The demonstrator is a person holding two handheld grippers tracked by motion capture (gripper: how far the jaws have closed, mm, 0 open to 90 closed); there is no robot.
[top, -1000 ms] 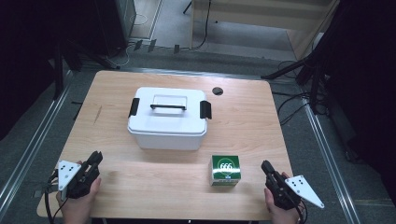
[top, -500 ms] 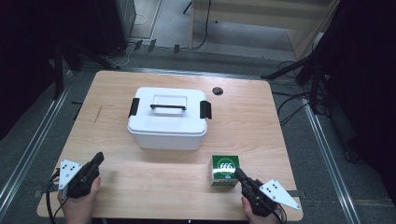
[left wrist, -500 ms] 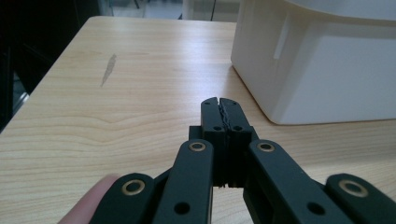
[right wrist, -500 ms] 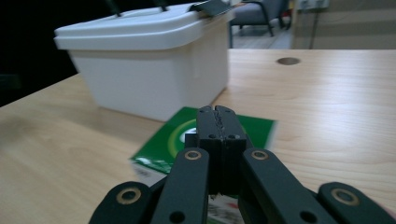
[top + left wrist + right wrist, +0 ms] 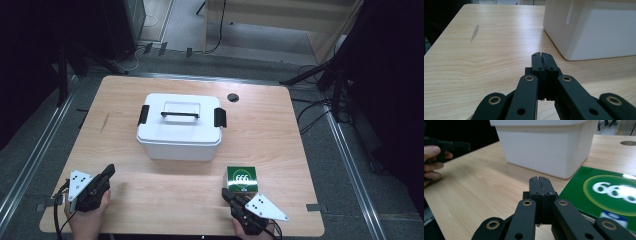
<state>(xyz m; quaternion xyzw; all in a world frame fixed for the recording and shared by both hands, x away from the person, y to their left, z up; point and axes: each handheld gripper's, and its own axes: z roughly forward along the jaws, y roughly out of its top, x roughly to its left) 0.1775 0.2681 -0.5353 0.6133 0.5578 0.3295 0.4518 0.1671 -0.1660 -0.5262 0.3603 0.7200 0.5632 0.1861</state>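
A small green box (image 5: 242, 179) printed "666" sits on the wooden tabletop (image 5: 280, 130), in front of a white lidded bin (image 5: 180, 126). The right tool (image 5: 229, 196), jaws closed and empty, rests just beside the box's near left corner; the left tool (image 5: 108, 172), also closed, lies well apart. The box looks like light, stiff cardboard, best pinched across opposite sides. Its far faces are hidden

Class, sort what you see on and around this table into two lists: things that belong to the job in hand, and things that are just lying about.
Part of the job:
- green box, nearest the shut right gripper
- white bin with its lid on
- left gripper, shut, holding nothing

Just lying about:
- dark round hole in the table
- cables on the floor
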